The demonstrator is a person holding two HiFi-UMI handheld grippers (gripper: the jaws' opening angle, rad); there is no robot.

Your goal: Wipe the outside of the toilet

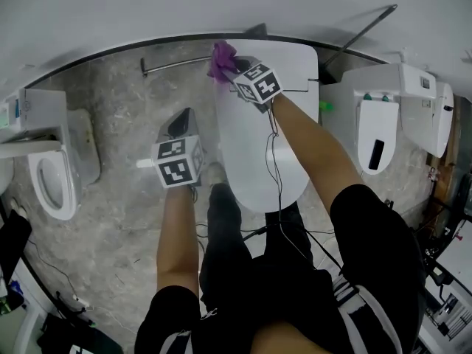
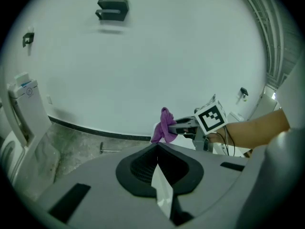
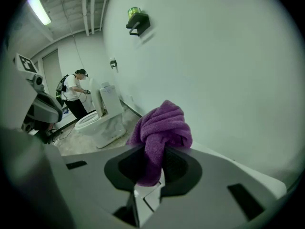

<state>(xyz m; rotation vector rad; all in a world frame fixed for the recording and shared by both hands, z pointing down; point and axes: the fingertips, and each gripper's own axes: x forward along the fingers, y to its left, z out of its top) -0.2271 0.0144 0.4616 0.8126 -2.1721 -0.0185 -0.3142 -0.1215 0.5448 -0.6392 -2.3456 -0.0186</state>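
at the toilet's (image 1: 258, 146) rear, purple cloth (image 1: 221, 59)

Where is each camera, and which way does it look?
Head view: on the person's head, looking down at the toilet; arms and legs show.
Left gripper view: on the left gripper, facing the wall; its shut jaws show.
Right gripper view: on the right gripper, facing the wall; jaws grip the purple cloth.
Shared: all three show the purple cloth.
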